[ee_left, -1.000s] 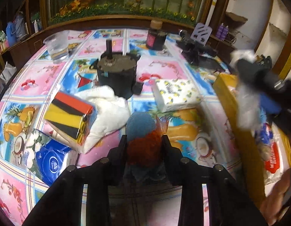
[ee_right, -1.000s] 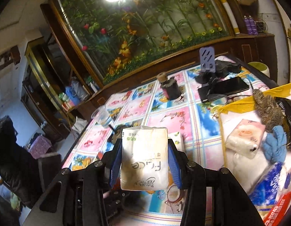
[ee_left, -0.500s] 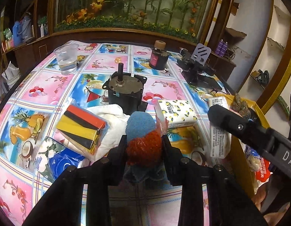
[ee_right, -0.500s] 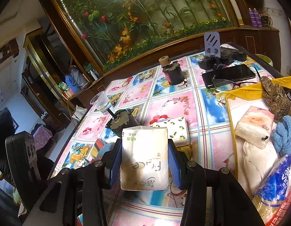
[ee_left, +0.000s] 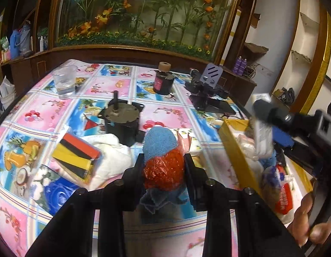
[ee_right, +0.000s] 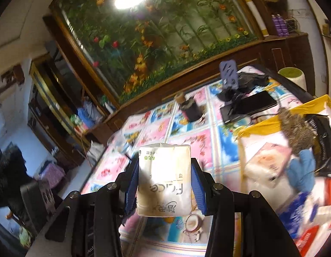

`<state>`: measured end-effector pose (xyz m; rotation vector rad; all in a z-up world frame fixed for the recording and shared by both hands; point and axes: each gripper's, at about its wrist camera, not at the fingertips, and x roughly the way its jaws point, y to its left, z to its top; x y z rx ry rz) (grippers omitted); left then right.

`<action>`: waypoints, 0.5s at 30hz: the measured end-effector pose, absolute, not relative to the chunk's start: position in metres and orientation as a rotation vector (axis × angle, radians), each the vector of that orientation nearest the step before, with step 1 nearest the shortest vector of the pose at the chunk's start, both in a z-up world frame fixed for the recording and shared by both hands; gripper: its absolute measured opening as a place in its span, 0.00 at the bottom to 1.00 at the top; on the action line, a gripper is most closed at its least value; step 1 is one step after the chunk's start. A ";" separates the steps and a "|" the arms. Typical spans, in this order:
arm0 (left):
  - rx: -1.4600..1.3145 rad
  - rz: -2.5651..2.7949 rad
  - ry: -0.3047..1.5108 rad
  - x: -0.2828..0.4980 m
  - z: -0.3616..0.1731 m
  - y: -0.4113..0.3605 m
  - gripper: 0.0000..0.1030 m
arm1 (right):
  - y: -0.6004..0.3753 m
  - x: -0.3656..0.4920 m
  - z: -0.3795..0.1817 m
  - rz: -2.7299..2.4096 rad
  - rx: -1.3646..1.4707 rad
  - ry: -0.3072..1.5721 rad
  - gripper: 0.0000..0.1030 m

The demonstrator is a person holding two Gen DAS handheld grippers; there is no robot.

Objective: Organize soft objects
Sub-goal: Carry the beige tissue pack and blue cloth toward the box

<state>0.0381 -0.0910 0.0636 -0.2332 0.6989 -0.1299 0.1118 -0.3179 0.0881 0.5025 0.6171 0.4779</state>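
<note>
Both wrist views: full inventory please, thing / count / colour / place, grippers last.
Scrubber bundle: 1, blue and red, in left gripper.
Tissue pack: 1, white, in right gripper.
Yellow box: 1, right table edge, holding soft items.
Striped pack: 1, red, yellow, black, on white towel.
White towel: 1, table left of centre.
Blue tissue pack: 1, near left.
Motor: 1, dark, table centre.
Plastic cup: 1, clear, far left.
Dark jar: 1, far centre.
Phone stand: 1, purple-grey, far right.
Left gripper: black, shut on bundle.
Right gripper: black, blue pads, shut on pack.
</note>
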 end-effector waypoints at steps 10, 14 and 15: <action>-0.250 -0.418 0.750 0.040 0.072 -0.209 0.32 | -0.448 0.107 0.085 0.251 0.704 0.538 0.47; -0.186 -0.531 0.790 0.031 0.066 -0.253 0.33 | -0.475 0.104 0.080 0.197 0.734 0.547 0.47; -0.153 -0.551 0.796 0.027 0.064 -0.262 0.33 | -0.479 0.104 0.079 0.189 0.736 0.551 0.47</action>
